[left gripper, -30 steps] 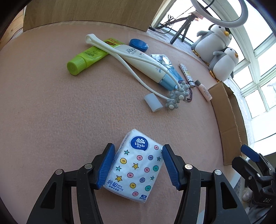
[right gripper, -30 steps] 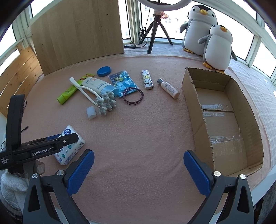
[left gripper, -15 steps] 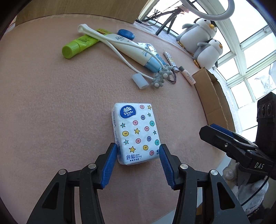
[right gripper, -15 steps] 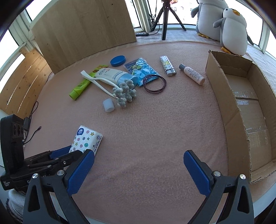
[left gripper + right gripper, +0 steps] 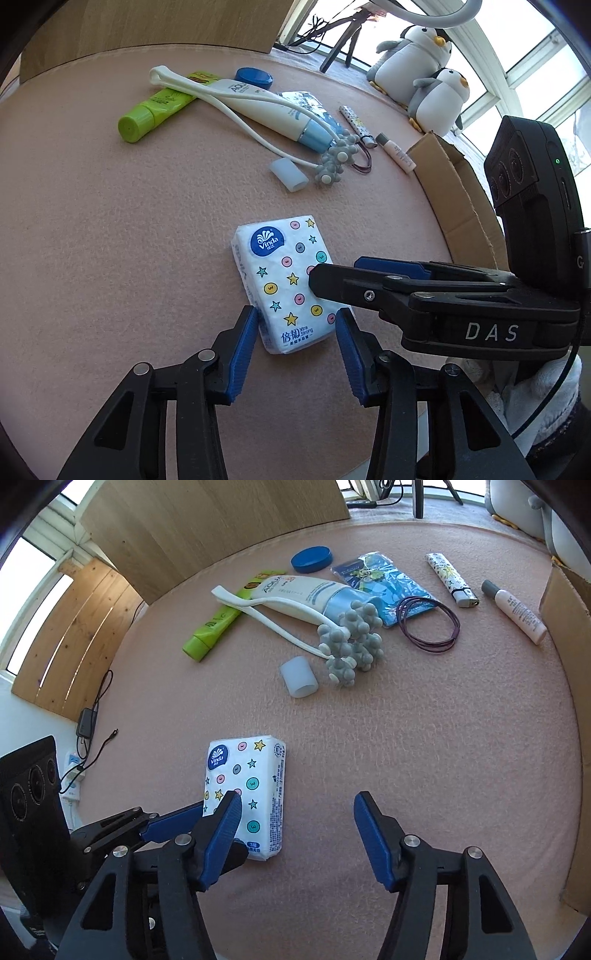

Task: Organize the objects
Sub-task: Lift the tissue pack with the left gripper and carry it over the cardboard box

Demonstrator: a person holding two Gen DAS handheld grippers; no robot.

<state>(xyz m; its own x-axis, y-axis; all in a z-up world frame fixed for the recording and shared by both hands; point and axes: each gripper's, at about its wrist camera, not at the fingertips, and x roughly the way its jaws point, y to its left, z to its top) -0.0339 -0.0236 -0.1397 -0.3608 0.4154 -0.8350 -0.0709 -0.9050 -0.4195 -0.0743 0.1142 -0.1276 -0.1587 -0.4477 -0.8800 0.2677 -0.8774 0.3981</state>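
Observation:
A white tissue pack (image 5: 280, 280) printed with stars and dots lies flat on the pink mat. Its near end sits between the blue pads of my left gripper (image 5: 295, 325). Those jaws are closing, and a thin gap still shows at the left pad. My right gripper (image 5: 340, 271) reaches in from the right, one finger hanging over the pack's right side. In the right wrist view the pack (image 5: 255, 775) lies partly under the left finger of my right gripper (image 5: 295, 808). Its jaws are also closing, with only the pack's edge and bare mat between them.
Farther back lie a green tube (image 5: 155, 110), a white cream tube (image 5: 258, 107), a grey-balled massager (image 5: 336, 162), a small white cap (image 5: 288, 173), a blue lid (image 5: 253, 77), hair ties (image 5: 428, 624), a lighter (image 5: 450, 578) and a small bottle (image 5: 517, 613). An open cardboard box (image 5: 569, 627) stands to the right.
My right gripper has swung down and left to the tissue pack, its jaws narrowing. The left jaws have drawn in around the pack's near end.

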